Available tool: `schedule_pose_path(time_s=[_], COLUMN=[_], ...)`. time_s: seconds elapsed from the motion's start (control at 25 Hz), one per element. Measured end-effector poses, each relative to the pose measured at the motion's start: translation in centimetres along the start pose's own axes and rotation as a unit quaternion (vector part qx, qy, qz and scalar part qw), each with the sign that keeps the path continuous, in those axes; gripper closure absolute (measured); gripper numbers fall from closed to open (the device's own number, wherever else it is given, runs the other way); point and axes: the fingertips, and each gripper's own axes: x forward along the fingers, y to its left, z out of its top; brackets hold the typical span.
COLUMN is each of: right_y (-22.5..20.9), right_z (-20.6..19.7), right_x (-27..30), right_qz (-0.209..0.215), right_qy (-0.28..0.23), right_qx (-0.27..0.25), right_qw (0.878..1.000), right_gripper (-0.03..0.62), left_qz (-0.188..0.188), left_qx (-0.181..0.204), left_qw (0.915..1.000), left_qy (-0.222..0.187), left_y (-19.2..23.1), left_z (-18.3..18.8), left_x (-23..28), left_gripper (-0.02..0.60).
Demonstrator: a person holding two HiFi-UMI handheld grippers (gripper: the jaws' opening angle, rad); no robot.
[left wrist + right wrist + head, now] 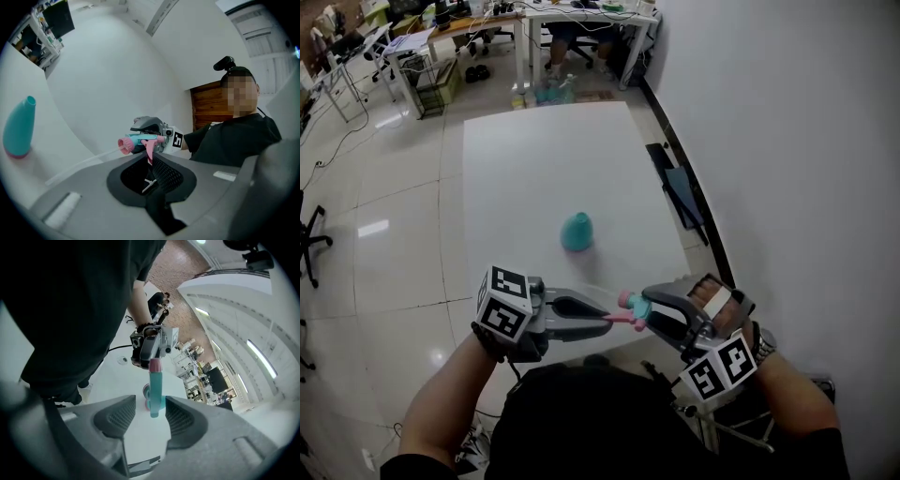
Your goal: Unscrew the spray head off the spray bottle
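The pink and teal spray head (633, 307) hangs in the air near the table's front edge, apart from the bottle. My left gripper (609, 321) is shut on its pink trigger (150, 152). A thin clear tube (89, 160) trails from its pink collar. My right gripper (649, 309) stands open around the teal body (155, 390), with a gap on each side between the pads (122, 417) and the body. The teal bottle (577, 232) stands upright on the white table (534, 159), with no head on it; it also shows at the left gripper view's left (18, 126).
A white wall (787, 141) runs close along the table's right side, with a dark folded thing (680, 192) in the gap. Desks and chairs (441, 47) stand beyond the table's far end. My own dark-clothed body (234, 140) is just behind both grippers.
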Motion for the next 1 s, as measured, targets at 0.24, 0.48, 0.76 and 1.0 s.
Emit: schedule_pose_path(time_s=[0.24,0.48,0.76,1.0], right_y=[-0.1,0.0,-0.2,-1.1], right_z=[2.6,4.4,4.9,4.6], right_x=[0.5,1.4,1.7,2.1], right_qz=[0.026,0.043,0.056,0.059], right_qy=[-0.008,-0.014,-0.006,0.0], right_qx=[-0.037,-0.056,-0.046,-0.024], right_qw=[0.999,0.997,0.997,0.998], right_gripper=[0.425,0.471,0.511,0.513], left_qz=[-0.033,-0.07,-0.059,-0.01], left_qx=[-0.018,-0.022,-0.017,-0.008], left_qw=[0.9993,0.9972,0.998,0.9999], left_qy=[0.005,0.013,0.012,0.009], left_y=[-1.4,-2.3,-2.0,0.0], left_z=[0.1,-0.3,-0.2,-0.8], left_x=[-2.0,-3.0,-3.8,-5.2], left_gripper=[0.535,0.535,0.528,0.391])
